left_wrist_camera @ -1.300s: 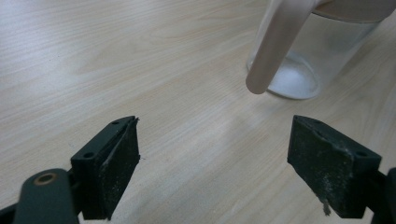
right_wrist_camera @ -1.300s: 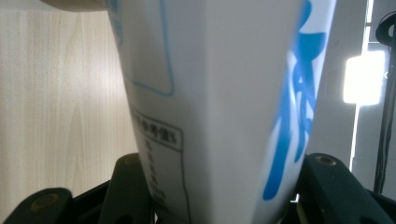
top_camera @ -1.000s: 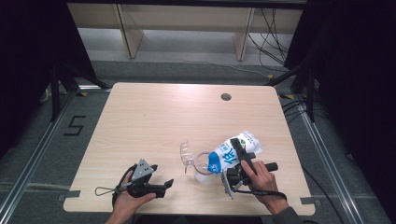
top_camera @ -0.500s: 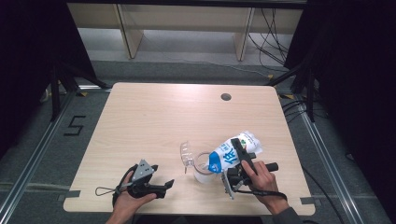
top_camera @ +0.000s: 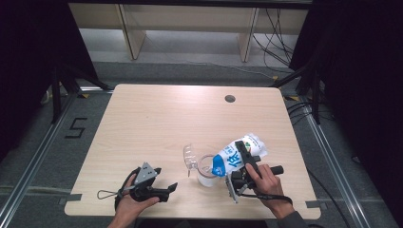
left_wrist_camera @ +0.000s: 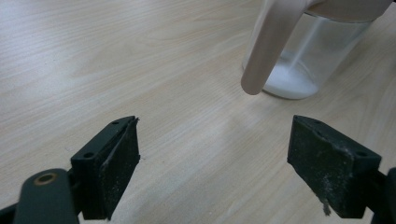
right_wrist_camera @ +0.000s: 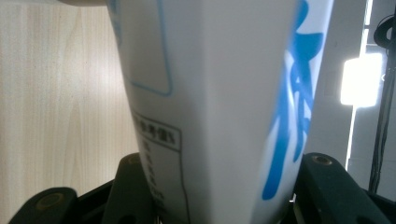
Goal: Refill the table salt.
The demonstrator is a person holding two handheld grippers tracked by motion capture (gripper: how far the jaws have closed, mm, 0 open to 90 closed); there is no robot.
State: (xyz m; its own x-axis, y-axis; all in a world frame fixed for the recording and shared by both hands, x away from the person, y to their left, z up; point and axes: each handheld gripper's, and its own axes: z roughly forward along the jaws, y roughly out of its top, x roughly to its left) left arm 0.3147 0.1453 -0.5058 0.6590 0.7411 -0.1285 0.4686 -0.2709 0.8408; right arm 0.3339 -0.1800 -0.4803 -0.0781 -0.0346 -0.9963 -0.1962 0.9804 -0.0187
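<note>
Pouring under way: right hand-held gripper (top_camera: pixel 243 164) clenched around white-and-blue bag (top_camera: pixel 236 156), tipped over clear measuring cup (top_camera: pixel 205 170) just beside it on worktop (top_camera: pixel 157 118). Thin white layer already in cup; most filling seemingly left. Left hand-held gripper (top_camera: pixel 167 189) released, idle, aimed toward cup.

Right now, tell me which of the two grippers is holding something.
The right gripper: it is clamped on the tilted white-and-blue carton over the clear cup. The left gripper is open with nothing between its jaws.
</note>
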